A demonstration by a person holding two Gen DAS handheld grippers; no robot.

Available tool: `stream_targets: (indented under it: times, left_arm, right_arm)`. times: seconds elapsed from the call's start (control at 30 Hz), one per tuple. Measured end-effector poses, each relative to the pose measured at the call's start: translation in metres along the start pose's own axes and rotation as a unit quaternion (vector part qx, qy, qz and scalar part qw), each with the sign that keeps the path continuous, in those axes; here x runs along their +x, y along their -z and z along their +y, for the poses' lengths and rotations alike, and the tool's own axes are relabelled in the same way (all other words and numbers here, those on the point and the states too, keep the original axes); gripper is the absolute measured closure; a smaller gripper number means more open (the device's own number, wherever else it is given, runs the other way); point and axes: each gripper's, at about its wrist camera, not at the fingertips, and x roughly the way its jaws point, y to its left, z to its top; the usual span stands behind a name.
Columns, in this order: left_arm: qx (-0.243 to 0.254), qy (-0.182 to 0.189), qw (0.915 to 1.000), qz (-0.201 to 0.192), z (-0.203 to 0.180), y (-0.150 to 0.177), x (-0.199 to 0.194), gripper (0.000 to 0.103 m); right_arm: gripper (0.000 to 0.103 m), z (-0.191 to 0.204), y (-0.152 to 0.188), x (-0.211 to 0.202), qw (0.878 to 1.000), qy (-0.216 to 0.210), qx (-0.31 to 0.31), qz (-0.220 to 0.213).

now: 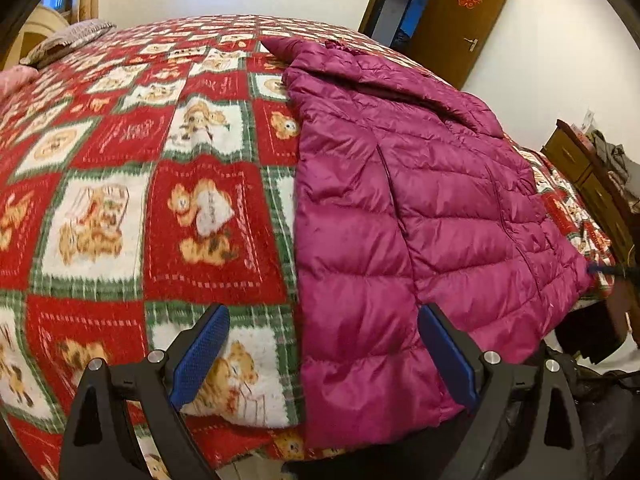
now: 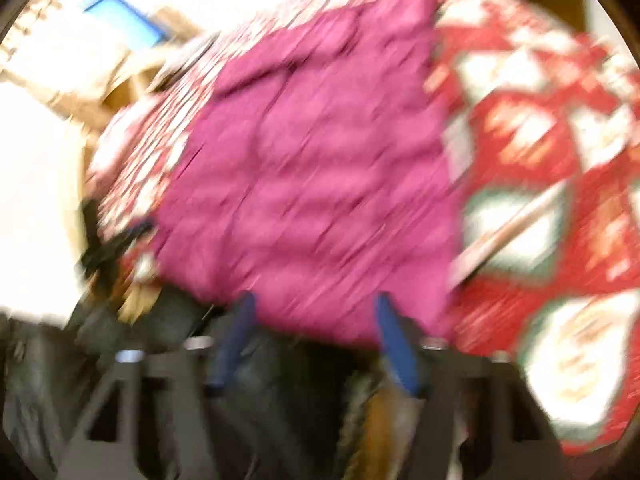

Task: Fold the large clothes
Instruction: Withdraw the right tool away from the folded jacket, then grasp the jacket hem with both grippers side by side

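Observation:
A magenta quilted puffer jacket (image 1: 420, 208) lies flat on the bed, sleeves folded in over its body and collar at the far end. My left gripper (image 1: 323, 316) hovers over the jacket's near hem. It is open, and its blue pads (image 1: 200, 356) stand wide apart with nothing pinched between them. The right wrist view is heavily blurred. There the jacket (image 2: 312, 168) fills the middle, and my right gripper (image 2: 316, 304) stands open just short of its near edge, with no cloth between the fingers.
A red, white and green bear-patterned blanket (image 1: 160, 200) covers the bed. Pillows (image 1: 68, 42) lie at the far left corner. A brown door (image 1: 460, 16) stands behind, a wooden dresser (image 1: 588, 176) to the right. Dark clutter sits on the floor at the bed's near edge.

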Motion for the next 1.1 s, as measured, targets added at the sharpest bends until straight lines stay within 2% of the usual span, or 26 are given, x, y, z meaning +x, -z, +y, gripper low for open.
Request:
stream_targets:
  times: [0.07, 0.13, 0.23, 0.27, 0.3, 0.37, 0.4, 0.43, 0.47, 0.5, 0.53, 0.57, 0.6, 0.63, 0.67, 0.73, 0.87, 1.0, 1.1]
  left_arm:
    - [-0.003, 0.008, 1.0000, 0.003, 0.000, 0.005, -0.002, 0.008]
    - [-0.014, 0.023, 0.9996, 0.006, 0.000, 0.009, -0.002, 0.008]
    - [-0.027, 0.038, 0.9986, 0.024, -0.004, 0.013, 0.007, 0.008]
    - [-0.025, 0.042, 0.9983, 0.032, -0.009, 0.015, 0.011, 0.008]
    - [-0.020, 0.051, 0.9976, 0.043, -0.013, 0.018, 0.014, 0.008]
    - [-0.012, 0.068, 0.9953, 0.069, -0.023, 0.022, 0.023, 0.008]
    - [-0.010, 0.062, 0.9951, 0.076, -0.028, 0.025, 0.029, 0.008]
    - [-0.007, 0.054, 0.9954, 0.078, -0.031, 0.027, 0.033, 0.008]
    - [-0.002, 0.046, 0.9960, 0.076, -0.036, 0.029, 0.035, 0.016]
    - [0.001, 0.046, 0.9963, 0.073, -0.039, 0.029, 0.035, 0.032]
    - [0.002, 0.047, 0.9966, 0.068, -0.040, 0.028, 0.033, 0.037]
    - [0.003, 0.054, 0.9967, 0.060, -0.041, 0.025, 0.028, 0.050]
    - [0.001, 0.070, 0.9962, 0.053, -0.040, 0.022, 0.022, 0.069]
    - [-0.005, 0.088, 0.9950, 0.047, -0.039, 0.018, 0.016, 0.077]
    - [-0.011, 0.105, 0.9938, 0.036, -0.039, 0.013, 0.009, 0.082]
    - [-0.001, 0.111, 0.9939, 0.002, -0.045, 0.000, -0.006, 0.084]
    - [0.033, 0.122, 0.9895, -0.070, -0.064, -0.037, -0.040, 0.085]
    - [0.048, 0.142, 0.9810, -0.123, -0.067, -0.075, -0.070, 0.085]
    - [0.046, 0.151, 0.9760, -0.150, -0.068, -0.092, -0.082, 0.085]
  right_arm:
    - [0.030, -0.006, -0.008, 0.000, 0.999, 0.034, 0.004, -0.008]
    - [0.031, -0.010, -0.010, 0.008, 0.999, 0.054, -0.003, 0.006]
    - [0.040, -0.002, -0.001, 0.042, 0.994, 0.076, -0.036, 0.071]
    - [0.041, 0.009, 0.003, 0.048, 0.990, 0.098, -0.065, 0.075]
    - [0.042, 0.018, 0.007, 0.052, 0.988, 0.093, -0.088, 0.087]
    - [0.059, 0.023, 0.011, 0.058, 0.989, 0.051, -0.088, 0.108]
    - [0.064, 0.023, 0.013, 0.062, 0.989, 0.045, -0.086, 0.111]
    - [0.076, 0.021, 0.015, 0.066, 0.989, 0.048, -0.086, 0.113]
    - [0.082, 0.017, 0.016, 0.069, 0.989, 0.051, -0.079, 0.114]
    - [0.083, 0.014, 0.015, 0.071, 0.990, 0.050, -0.065, 0.112]
    - [0.086, 0.009, 0.012, 0.071, 0.992, 0.041, -0.045, 0.110]
    - [0.088, 0.003, 0.012, 0.068, 0.994, 0.024, -0.024, 0.101]
    - [0.088, 0.001, 0.007, 0.062, 0.996, 0.011, -0.018, 0.091]
    - [0.089, 0.002, 0.005, 0.056, 0.997, -0.007, -0.014, 0.075]
    - [0.089, 0.004, 0.001, 0.043, 0.998, -0.034, -0.008, 0.048]
    - [0.090, 0.005, -0.008, 0.022, 0.997, -0.073, 0.003, 0.005]
    - [0.090, 0.007, -0.037, -0.017, 0.986, -0.140, 0.030, -0.089]
    - [0.090, 0.004, -0.061, -0.034, 0.979, -0.145, 0.049, -0.138]
    - [0.090, 0.002, -0.070, -0.036, 0.972, -0.158, 0.065, -0.161]
